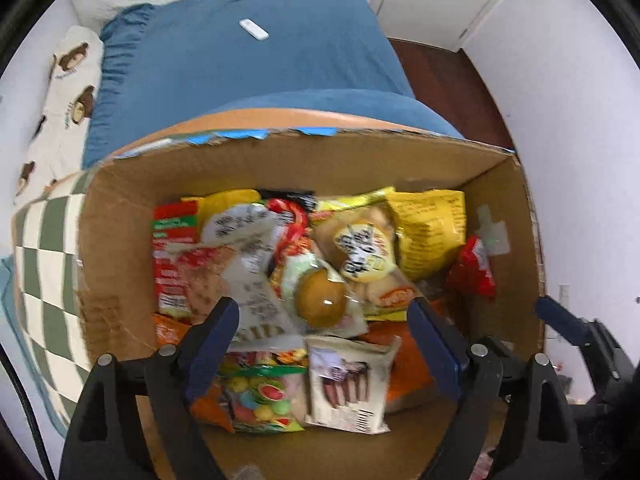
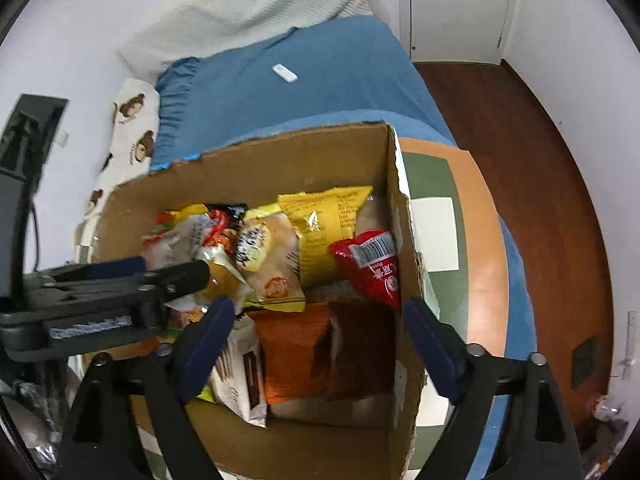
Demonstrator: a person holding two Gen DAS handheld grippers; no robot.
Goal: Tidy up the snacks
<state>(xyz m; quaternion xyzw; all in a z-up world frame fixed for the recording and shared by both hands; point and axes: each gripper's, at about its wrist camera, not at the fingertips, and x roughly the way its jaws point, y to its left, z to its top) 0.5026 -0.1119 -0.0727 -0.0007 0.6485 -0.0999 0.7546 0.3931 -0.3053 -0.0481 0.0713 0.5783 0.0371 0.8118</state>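
An open cardboard box (image 1: pixel 280 160) holds several snack packets. Among them are a yellow bag (image 1: pixel 432 232), a red packet (image 1: pixel 474 268), a wrapped bun (image 1: pixel 320 300), a colourful candy bag (image 1: pixel 264 396) and a white chocolate-stick pack (image 1: pixel 348 384). My left gripper (image 1: pixel 323 308) hangs open above the pile with nothing between its fingers. My right gripper (image 2: pixel 318 306) is also open and empty, above the orange packet (image 2: pixel 296 352) and the red packet (image 2: pixel 372 264). Its right finger is level with the box's right wall (image 2: pixel 404 208). The left gripper (image 2: pixel 160 270) reaches in from the left.
The box stands on a round table (image 2: pixel 480 240) covered by a green-and-white checked cloth (image 1: pixel 44 264). Behind it lies a bed with a blue sheet (image 1: pixel 260 60), a white remote (image 1: pixel 254 30) and a bear-print pillow (image 1: pixel 68 92). Dark wooden floor (image 2: pixel 540 160) runs along the right.
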